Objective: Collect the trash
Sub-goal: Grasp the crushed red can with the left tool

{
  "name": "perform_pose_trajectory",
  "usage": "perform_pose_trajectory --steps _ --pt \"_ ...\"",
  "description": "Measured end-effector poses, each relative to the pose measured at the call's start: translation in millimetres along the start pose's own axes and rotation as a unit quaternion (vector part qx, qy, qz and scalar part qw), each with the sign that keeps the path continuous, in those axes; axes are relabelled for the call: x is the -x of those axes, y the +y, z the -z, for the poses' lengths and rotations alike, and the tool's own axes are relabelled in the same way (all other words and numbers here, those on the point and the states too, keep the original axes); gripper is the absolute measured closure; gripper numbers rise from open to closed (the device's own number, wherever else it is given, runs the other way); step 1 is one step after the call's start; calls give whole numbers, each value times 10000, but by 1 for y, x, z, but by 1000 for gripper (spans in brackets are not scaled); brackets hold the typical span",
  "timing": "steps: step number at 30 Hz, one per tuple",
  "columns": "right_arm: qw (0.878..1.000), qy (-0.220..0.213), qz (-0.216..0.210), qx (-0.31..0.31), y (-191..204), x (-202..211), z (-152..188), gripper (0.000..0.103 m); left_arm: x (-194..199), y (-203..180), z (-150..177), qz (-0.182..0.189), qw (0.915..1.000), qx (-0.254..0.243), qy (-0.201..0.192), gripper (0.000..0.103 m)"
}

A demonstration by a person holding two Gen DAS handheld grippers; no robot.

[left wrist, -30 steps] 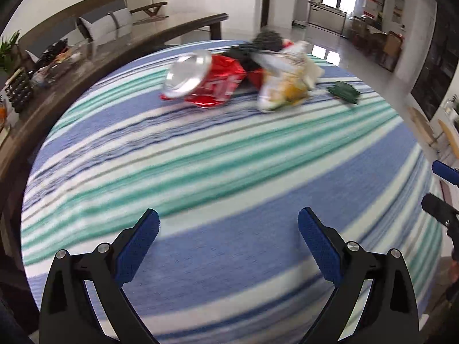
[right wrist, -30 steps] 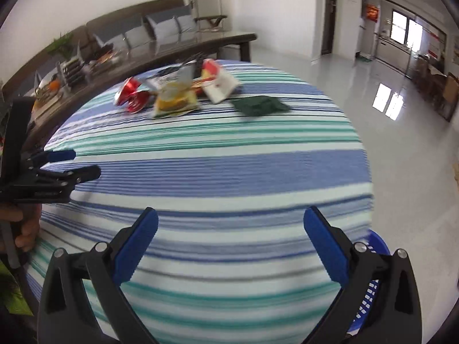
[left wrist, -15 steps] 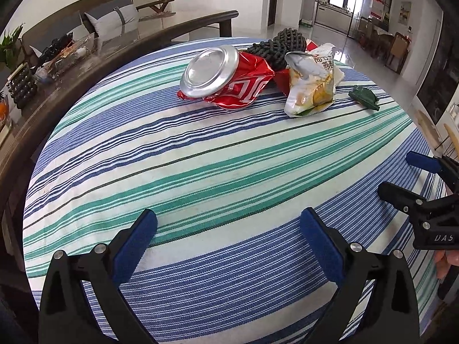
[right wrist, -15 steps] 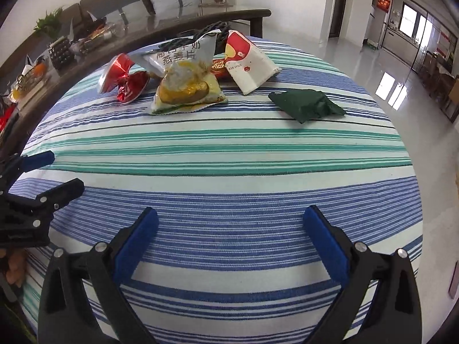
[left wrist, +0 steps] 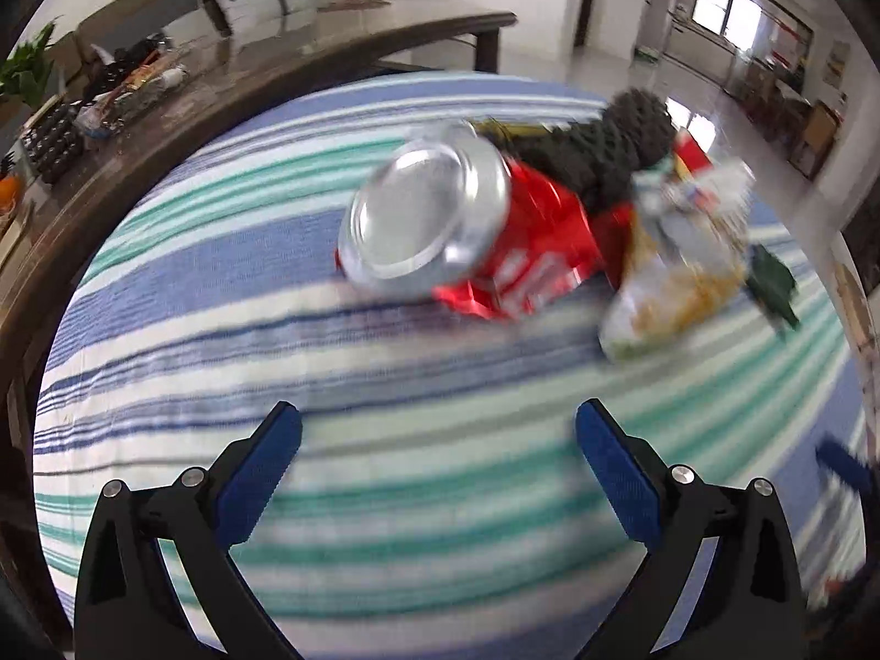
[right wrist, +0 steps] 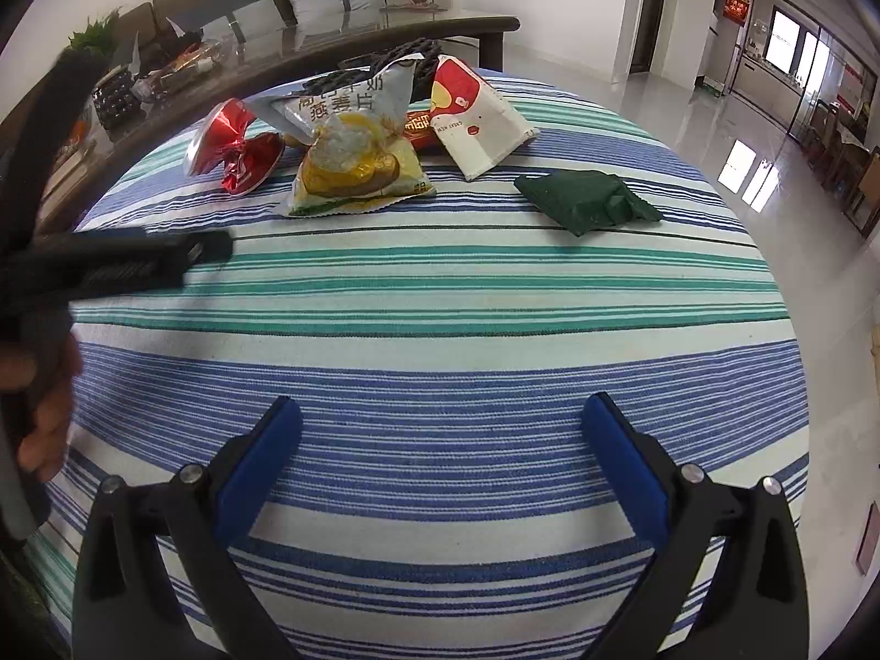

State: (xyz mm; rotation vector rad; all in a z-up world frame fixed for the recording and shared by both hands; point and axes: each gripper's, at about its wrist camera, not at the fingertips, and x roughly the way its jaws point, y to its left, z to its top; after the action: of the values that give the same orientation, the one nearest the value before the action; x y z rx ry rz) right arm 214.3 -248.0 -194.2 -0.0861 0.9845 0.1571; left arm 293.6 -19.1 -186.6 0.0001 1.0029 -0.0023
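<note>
Facing crushed can (left wrist: 467, 231), left tongs (left wrist: 437, 440) gape over striped cloth (left wrist: 385, 495).

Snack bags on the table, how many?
2 clearly. Yellow oat bag sits at the front of the pile; red-and-white bag leans just right of it. An orange wrapper peeks out between them and may be a third; more could be hidden behind.

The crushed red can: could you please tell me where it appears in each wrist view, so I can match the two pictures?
Left wrist view: the crushed red can lies just above centre, silver end toward the camera, blurred.
Right wrist view: it lies upper left, at the left end of the trash pile.
Shared landmark: the yellow snack bag lies just right of the can in both views.
</note>
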Motion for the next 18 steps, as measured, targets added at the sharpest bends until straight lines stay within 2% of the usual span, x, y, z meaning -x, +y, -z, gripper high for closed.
perform_pose_trajectory --steps 2,4,8,10,12,15,18 --pt "10000 0 0 0 0 0 0 5 -8 -5 -10 -109 9998 65 -155 4" --pt "10000 0 0 0 0 0 0 5 -15 -6 -23 -143 9997 111 -147 4" --pt "10000 -1 1 0 0 0 0 5 -19 18 -32 -251 9982 508 -173 4" --pt "10000 -1 1 0 0 0 0 5 -15 37 -24 -209 9983 523 -175 4" --pt "10000 -1 1 0 0 0 0 5 -9 57 -10 -368 9984 410 -117 4" --pt "10000 -1 3 1 0 0 0 5 3 87 9 -385 9983 427 -91 4" --pt "10000 -1 3 1 0 0 0 5 10 96 17 -134 9996 266 1 5"
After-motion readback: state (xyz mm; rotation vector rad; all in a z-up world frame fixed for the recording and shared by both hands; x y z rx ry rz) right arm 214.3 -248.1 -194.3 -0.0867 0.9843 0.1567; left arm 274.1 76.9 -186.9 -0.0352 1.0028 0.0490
